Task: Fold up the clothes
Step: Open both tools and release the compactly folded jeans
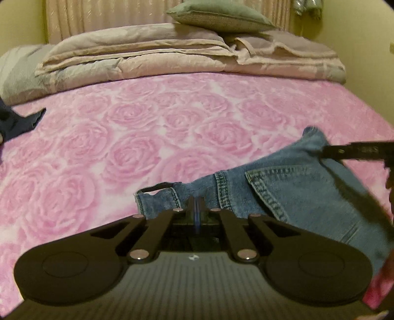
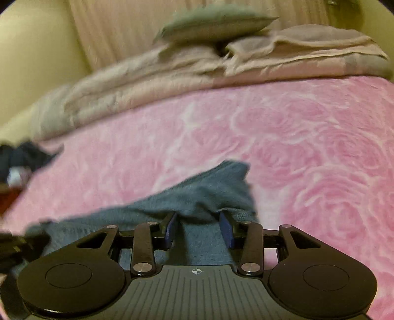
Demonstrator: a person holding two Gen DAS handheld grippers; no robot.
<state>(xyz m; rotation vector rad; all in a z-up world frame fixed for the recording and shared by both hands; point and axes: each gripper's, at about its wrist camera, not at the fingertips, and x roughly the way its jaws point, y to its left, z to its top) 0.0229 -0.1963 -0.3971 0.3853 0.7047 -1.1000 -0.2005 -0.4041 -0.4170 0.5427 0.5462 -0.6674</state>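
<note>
A pair of blue denim jeans (image 1: 283,194) hangs stretched above the pink bedspread, back pocket showing. My left gripper (image 1: 197,208) is shut on the waistband edge, its pads pinched together on the fabric. In the same view my right gripper (image 1: 323,151) comes in from the right edge and holds another part of the jeans higher up. In the blurred right wrist view, a thick bunch of the jeans (image 2: 204,194) sits pressed between the blue pads (image 2: 170,229) of my right gripper (image 2: 198,222). The rest of the jeans hangs below, hidden.
A pink rose-patterned bedspread (image 1: 152,137) covers the bed. Folded beige bedding (image 1: 147,56) with a green pillow (image 1: 219,14) on top lies along the far side against the wall. A dark blue garment (image 1: 17,120) sits at the bed's left edge.
</note>
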